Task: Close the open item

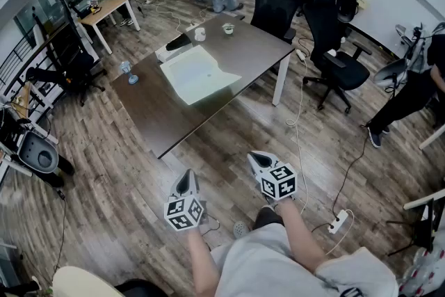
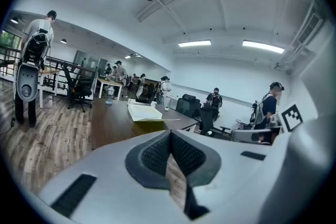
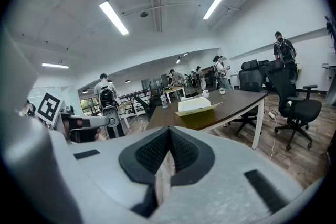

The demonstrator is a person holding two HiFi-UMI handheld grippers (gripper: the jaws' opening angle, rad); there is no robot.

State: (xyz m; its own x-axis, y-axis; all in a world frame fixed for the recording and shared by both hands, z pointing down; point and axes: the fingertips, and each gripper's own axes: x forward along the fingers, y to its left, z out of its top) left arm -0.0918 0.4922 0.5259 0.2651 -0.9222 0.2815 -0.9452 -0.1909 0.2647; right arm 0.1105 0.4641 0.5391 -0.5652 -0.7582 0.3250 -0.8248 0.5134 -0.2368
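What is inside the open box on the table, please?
Seen from above, the box shows only a bare pale floor. From both gripper views, its wall hides the inside.

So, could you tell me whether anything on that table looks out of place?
The flat white box on the dark table lies open, one flap splayed out over the tabletop. Nothing looks spilled or damaged.

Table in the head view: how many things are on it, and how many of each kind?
Open white box: 1
White cups: 2
Small clear thing on a blue foot: 1
Black-and-white thing behind the box, too small to tell: 1
Total on the table: 5
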